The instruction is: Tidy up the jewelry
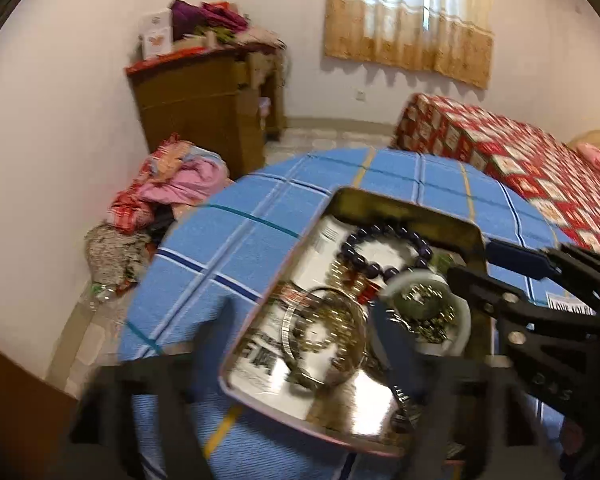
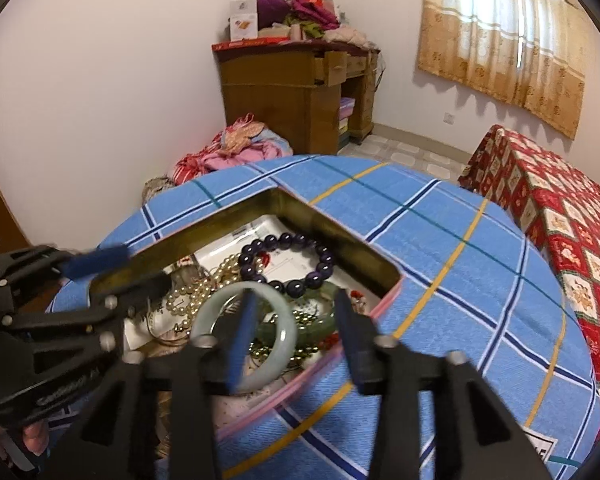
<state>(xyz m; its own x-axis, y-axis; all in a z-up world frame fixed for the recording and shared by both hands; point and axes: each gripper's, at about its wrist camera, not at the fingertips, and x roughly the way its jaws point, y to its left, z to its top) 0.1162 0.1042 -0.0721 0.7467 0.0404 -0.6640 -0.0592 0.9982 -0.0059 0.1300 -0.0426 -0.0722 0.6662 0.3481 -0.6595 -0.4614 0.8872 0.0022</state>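
An open metal tin (image 1: 380,200) (image 2: 332,236) full of jewelry sits on a table under a blue plaid cloth (image 1: 252,216) (image 2: 440,240). Inside lie a dark purple bead bracelet (image 1: 384,252) (image 2: 288,260), a pale green jade bangle (image 1: 424,280) (image 2: 280,344), a pearl strand (image 2: 196,296) and metal bangles (image 1: 324,336). My right gripper (image 2: 296,312) is open, its left finger (image 2: 242,344) poking through the jade bangle. My left gripper (image 1: 304,332) is open over the tin's near end, blurred. In the right wrist view the left gripper (image 2: 112,276) straddles the tin's left wall.
A wooden dresser (image 2: 296,92) piled with clothes and boxes stands against the far wall. A heap of clothes (image 1: 172,184) lies on the floor beside the table. A bed with a red patterned cover (image 2: 560,216) is on the right, under a curtained window (image 1: 408,16).
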